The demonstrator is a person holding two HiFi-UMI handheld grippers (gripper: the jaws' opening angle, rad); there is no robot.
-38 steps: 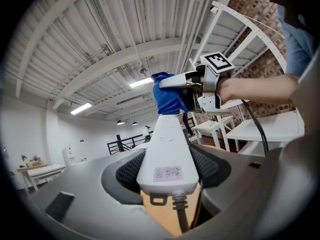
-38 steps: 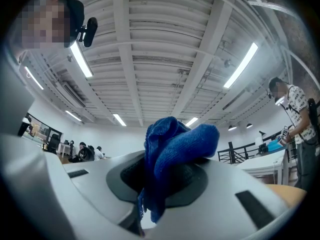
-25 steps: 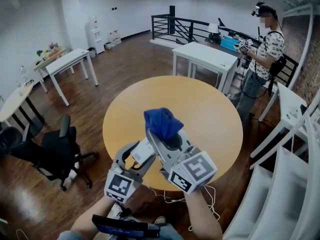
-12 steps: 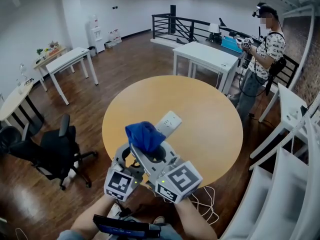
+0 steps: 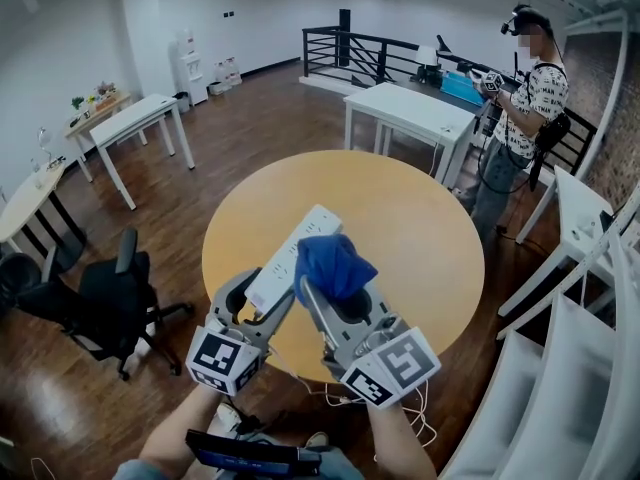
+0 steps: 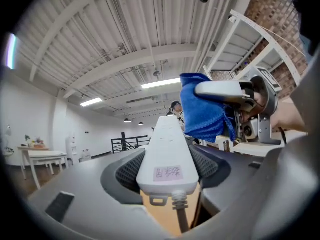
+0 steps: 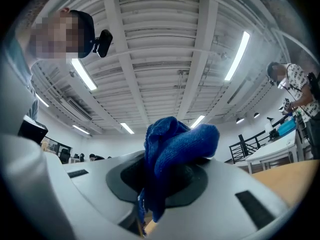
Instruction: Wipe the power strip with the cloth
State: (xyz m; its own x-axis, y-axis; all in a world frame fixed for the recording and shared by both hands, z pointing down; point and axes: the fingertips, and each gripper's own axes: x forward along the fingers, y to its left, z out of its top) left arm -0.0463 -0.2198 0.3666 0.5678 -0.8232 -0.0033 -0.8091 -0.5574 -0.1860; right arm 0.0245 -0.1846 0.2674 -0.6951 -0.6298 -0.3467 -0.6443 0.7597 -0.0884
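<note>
Cloth [image 5: 332,264] swung back right, beside power strip [image 5: 290,253]; left gripper [image 5: 260,296] clamps stiff, light strip's cord end, right gripper [image 5: 338,293] pinches soft cloth.

The round table [image 5: 420,228] has open surface ahead and to the right. Over its near edge the raised power strip [image 5: 284,259] and the cloth [image 5: 335,263] crowd just beside each other.

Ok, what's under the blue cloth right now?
The right gripper, shut on the cloth. The power strip in the left gripper runs beside it; the cloth covers whether they touch.
</note>
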